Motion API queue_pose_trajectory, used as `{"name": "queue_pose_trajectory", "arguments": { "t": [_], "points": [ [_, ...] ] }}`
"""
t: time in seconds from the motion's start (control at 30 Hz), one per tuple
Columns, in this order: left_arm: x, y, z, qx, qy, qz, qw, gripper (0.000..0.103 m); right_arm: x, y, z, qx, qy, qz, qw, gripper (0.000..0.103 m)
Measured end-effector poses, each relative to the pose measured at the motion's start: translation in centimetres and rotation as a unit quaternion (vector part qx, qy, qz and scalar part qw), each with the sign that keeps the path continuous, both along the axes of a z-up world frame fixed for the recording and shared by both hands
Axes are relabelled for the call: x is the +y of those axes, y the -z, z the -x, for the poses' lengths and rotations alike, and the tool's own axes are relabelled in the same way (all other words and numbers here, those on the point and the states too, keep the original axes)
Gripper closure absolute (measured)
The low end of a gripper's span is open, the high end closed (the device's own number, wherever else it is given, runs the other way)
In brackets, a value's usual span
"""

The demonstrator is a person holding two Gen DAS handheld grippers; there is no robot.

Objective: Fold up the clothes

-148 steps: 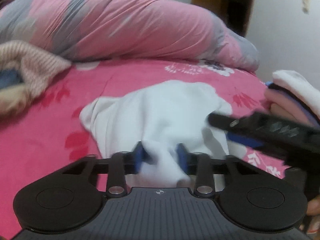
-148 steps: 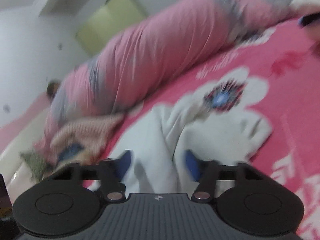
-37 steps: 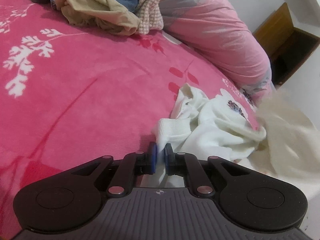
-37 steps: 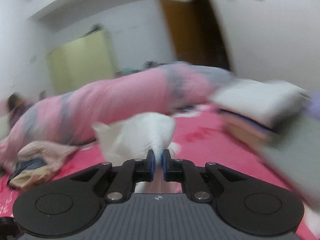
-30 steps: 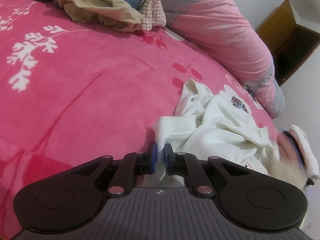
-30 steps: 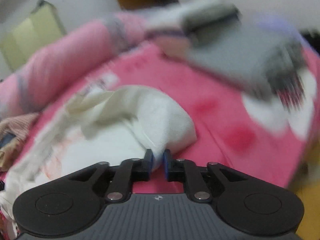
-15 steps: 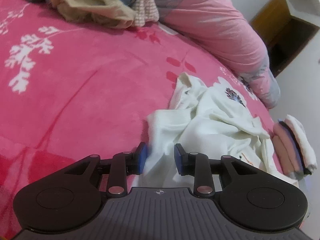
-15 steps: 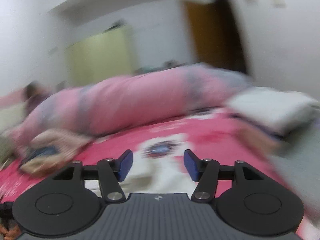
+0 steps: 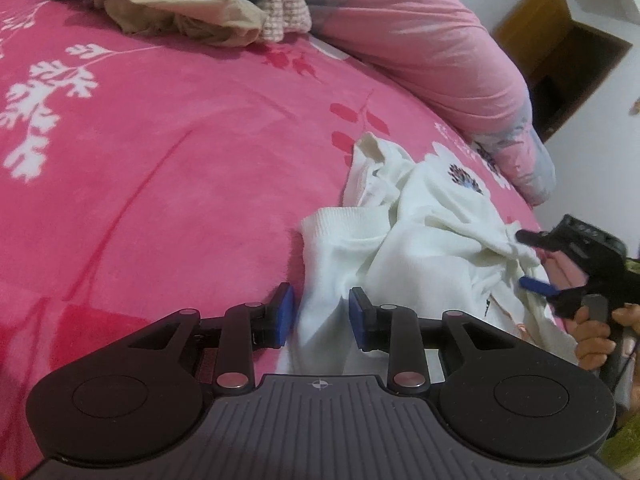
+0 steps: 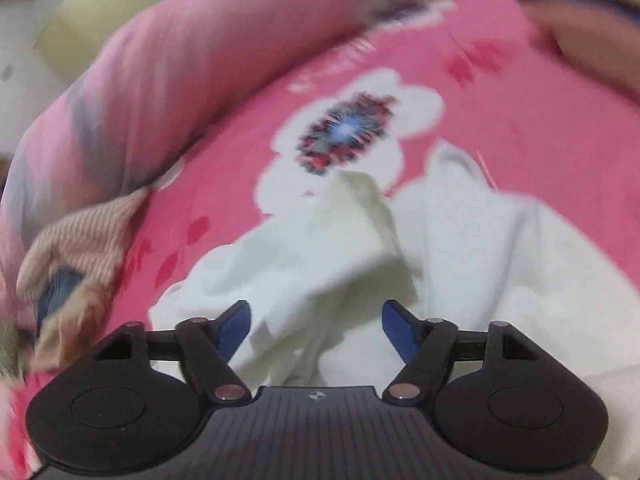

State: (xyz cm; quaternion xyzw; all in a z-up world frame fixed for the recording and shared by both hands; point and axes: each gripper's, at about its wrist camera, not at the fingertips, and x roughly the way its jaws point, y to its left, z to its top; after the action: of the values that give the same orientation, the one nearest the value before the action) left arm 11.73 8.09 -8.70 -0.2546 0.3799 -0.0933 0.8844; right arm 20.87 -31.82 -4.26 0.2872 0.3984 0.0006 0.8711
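Note:
A crumpled white knit garment [image 9: 424, 240] lies on the pink flowered bedspread [image 9: 168, 168]. My left gripper [image 9: 320, 312] is open, with a fold of the white cloth lying loose between its blue pads. In the right wrist view the same white garment [image 10: 360, 256] sits bunched just ahead of my right gripper [image 10: 316, 326], which is open wide above it. From the left wrist view the right gripper [image 9: 532, 260] shows at the garment's far right edge, held by a hand [image 9: 596, 336].
A pile of unfolded clothes [image 9: 192, 8] lies at the bed's far left. A rolled pink and grey duvet [image 9: 420, 48] runs along the back. A brown door [image 9: 560, 52] stands beyond. The right wrist view is blurred by motion.
Both grippers were shut on the white garment a second ago and have since opened and let it drop. The right gripper has swung down over the cloth.

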Motion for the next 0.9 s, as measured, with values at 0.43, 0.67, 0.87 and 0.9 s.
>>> {"name": "queue_pose_trajectory", "arguments": {
  "t": [0.43,0.67,0.87,0.9],
  "points": [
    [0.2,-0.3,0.3,0.012,-0.006,0.006,0.9999,0.073,-2.6,-5.4,13.6,-0.232,-0.131,-0.157,0.951,0.094],
    [0.8,-0.4,0.3,0.024,-0.014,0.025,0.9993,0.073,-5.3,-10.3,28.9,-0.349,-0.244,-0.173,0.888,0.094],
    [0.0,-0.7,0.6,0.017,-0.013,-0.002,0.9998,0.073,-7.4,-7.1,34.0,-0.227,-0.222,-0.102,0.943,0.086],
    [-0.1,-0.7,0.7,0.017,-0.013,-0.005,0.9998,0.073,-7.3,-6.6,34.0,-0.181,-0.198,-0.043,0.962,0.073]
  ]
}}
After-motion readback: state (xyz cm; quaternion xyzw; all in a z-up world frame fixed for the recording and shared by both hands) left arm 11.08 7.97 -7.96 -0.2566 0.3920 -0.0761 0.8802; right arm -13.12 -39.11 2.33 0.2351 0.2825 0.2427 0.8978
